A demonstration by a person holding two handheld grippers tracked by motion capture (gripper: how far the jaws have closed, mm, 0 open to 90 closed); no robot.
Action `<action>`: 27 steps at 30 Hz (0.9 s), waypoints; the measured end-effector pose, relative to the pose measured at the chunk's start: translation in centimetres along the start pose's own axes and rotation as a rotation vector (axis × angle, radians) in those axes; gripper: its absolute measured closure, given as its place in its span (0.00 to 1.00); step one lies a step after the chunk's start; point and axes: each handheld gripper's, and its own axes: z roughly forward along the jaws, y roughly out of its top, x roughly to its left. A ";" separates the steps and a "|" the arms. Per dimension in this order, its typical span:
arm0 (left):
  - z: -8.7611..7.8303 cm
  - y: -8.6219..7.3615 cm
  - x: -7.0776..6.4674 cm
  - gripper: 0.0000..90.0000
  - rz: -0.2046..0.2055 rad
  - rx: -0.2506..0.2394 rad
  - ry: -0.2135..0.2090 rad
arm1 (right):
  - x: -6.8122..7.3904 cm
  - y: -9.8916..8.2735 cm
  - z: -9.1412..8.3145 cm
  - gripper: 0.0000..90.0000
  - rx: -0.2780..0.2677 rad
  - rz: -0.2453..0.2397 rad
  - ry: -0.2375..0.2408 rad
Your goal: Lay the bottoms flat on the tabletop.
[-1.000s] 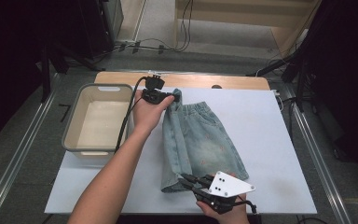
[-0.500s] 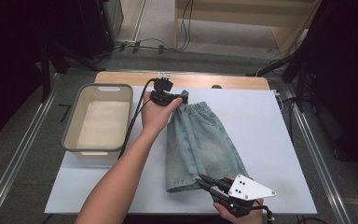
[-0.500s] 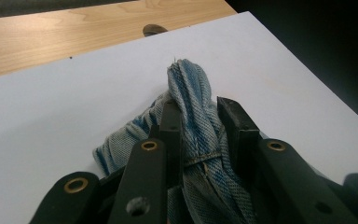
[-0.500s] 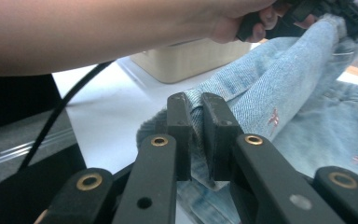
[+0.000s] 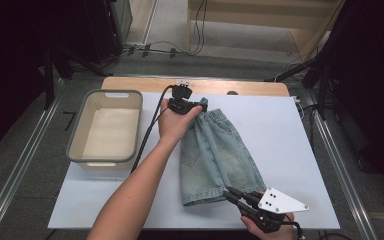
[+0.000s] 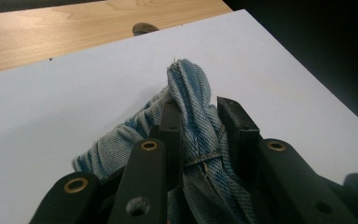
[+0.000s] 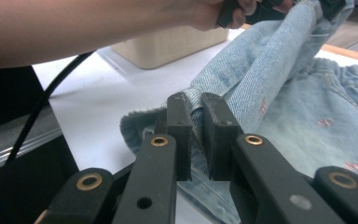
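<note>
White counter (image 5: 290, 150) carries denim shorts (image 5: 215, 155), now dragged rightward. Left gripper (image 5: 192, 106) clamps the waistband; right gripper (image 5: 235, 196) clamps the hem, ready for folding.

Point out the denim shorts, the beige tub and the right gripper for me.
denim shorts (image 5: 215, 155): high view, middle of the flat denim panel.
beige tub (image 5: 75, 135): high view, its left rim.
right gripper (image 7: 196, 109): right gripper view, between the jaw tips, clamped on a fold of the shorts.
</note>
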 end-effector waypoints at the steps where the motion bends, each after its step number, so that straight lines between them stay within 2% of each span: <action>1: 0.1 0.0 -0.1 0.79 0.003 0.001 -0.001 | -0.1 -0.1 -0.2 0.90 0.004 -0.001 -0.009; 10: 1.4 0.2 -0.9 0.79 0.004 -0.001 -0.014 | -1.1 -1.0 -1.4 0.90 0.020 0.005 -0.055; 12: 1.7 0.3 -1.1 0.79 0.012 0.001 -0.020 | -1.4 -1.3 -1.7 0.90 0.025 0.019 -0.059; 18: 2.7 0.6 -1.6 0.79 0.024 0.017 -0.015 | -2.5 -2.0 -2.4 0.90 0.041 0.050 -0.072; 24: 3.9 0.6 -1.9 0.78 0.027 0.026 -0.005 | -3.5 -3.0 -3.0 0.90 0.078 0.031 -0.128; 27: 4.6 0.7 -2.2 0.78 0.039 0.033 0.004 | -4.1 -3.5 -3.4 0.90 0.089 0.049 -0.141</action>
